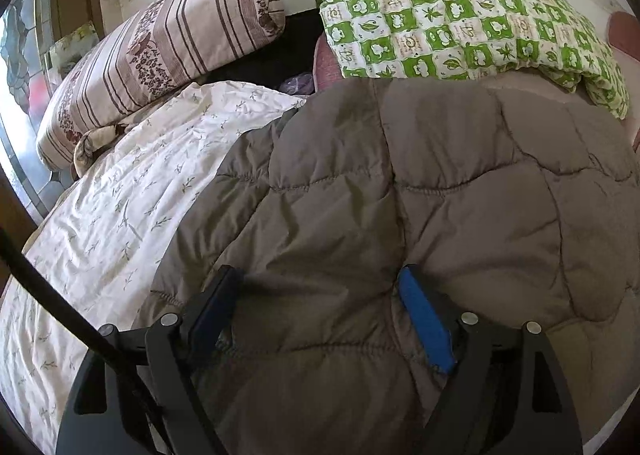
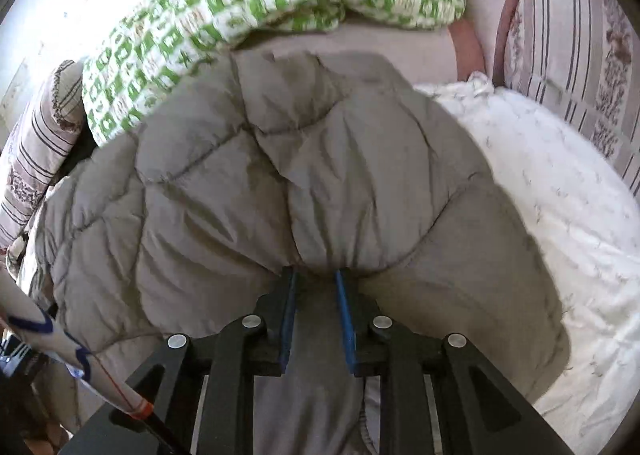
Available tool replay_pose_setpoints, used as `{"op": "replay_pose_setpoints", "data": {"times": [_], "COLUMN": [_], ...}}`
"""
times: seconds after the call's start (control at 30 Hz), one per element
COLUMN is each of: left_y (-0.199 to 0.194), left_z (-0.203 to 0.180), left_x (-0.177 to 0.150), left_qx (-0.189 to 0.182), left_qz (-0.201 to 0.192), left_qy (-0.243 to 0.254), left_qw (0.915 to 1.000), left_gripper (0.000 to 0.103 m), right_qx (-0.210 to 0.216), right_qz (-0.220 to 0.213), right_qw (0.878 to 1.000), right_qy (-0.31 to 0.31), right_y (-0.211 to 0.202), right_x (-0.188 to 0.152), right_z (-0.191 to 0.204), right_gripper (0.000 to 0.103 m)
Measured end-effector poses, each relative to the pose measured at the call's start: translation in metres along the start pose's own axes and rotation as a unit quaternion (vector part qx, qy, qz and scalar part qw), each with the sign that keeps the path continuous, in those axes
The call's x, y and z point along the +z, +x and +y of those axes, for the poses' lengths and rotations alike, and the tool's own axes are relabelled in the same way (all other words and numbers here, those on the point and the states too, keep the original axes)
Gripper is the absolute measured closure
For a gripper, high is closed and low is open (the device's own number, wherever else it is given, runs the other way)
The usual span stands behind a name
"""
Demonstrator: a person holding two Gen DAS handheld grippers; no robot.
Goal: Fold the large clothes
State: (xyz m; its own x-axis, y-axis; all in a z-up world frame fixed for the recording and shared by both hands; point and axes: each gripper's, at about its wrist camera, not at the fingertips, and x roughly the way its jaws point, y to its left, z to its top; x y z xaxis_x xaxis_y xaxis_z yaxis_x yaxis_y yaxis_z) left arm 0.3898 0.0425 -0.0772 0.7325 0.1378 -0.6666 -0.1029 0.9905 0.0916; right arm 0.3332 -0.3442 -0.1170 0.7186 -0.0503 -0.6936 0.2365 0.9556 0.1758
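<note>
A grey-brown quilted padded coat (image 1: 400,195) lies spread on a bed with a white leaf-print sheet (image 1: 120,195). My left gripper (image 1: 318,279) is open, its blue-padded fingers (image 1: 426,319) wide apart and resting on the coat near its left edge. In the right wrist view the same coat (image 2: 280,175) fills the middle. My right gripper (image 2: 314,275) is shut on a bunched fold of the coat, with the fabric pinched between the blue pads (image 2: 344,315).
A green-and-white checked quilt (image 1: 460,15) lies folded beyond the coat. A striped floral pillow (image 1: 160,55) lies at the far left and another (image 2: 572,67) at the right by a wooden bed frame (image 2: 504,35). A white wall stands behind.
</note>
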Motion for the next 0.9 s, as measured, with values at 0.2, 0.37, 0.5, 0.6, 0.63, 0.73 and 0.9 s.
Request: {"op": "replay_pose_setpoints", "data": {"times": [0.2, 0.37, 0.5, 0.6, 0.63, 0.73, 0.9], "left_y": [-0.005, -0.031, -0.049, -0.043, -0.041, -0.037, -0.034], "left_z": [0.001, -0.006, -0.024, -0.031, -0.032, -0.034, -0.039], "left_x": [-0.002, -0.002, -0.009, -0.013, -0.015, -0.016, -0.020], "left_qx": [-0.001, 0.008, 0.006, 0.003, 0.005, 0.010, 0.023], "left_qz": [-0.008, -0.029, -0.054, -0.042, -0.041, -0.035, -0.037], "left_qy": [-0.005, -0.018, -0.002, 0.009, 0.011, 0.019, 0.035], "left_qw": [1.0000, 0.9994, 0.9985, 0.9991, 0.9991, 0.9991, 0.9985], "left_gripper": [0.020, 0.023, 0.023, 0.023, 0.023, 0.023, 0.023], "right_qx": [-0.020, -0.013, 0.052, 0.059, 0.055, 0.053, 0.058], "right_qz": [-0.003, -0.069, -0.067, -0.053, -0.044, -0.015, -0.007], "right_qw": [1.000, 0.997, 0.992, 0.989, 0.990, 0.991, 0.991], "right_qy": [-0.014, -0.043, -0.093, -0.121, -0.124, -0.125, -0.118], "right_y": [-0.007, -0.045, -0.053, -0.043, -0.037, -0.017, -0.013], "right_x": [-0.003, 0.000, -0.010, -0.020, -0.022, -0.026, -0.032], "right_z": [0.008, 0.033, 0.074, 0.089, 0.092, 0.089, 0.084], "right_gripper": [0.083, 0.081, 0.076, 0.076, 0.076, 0.075, 0.074]}}
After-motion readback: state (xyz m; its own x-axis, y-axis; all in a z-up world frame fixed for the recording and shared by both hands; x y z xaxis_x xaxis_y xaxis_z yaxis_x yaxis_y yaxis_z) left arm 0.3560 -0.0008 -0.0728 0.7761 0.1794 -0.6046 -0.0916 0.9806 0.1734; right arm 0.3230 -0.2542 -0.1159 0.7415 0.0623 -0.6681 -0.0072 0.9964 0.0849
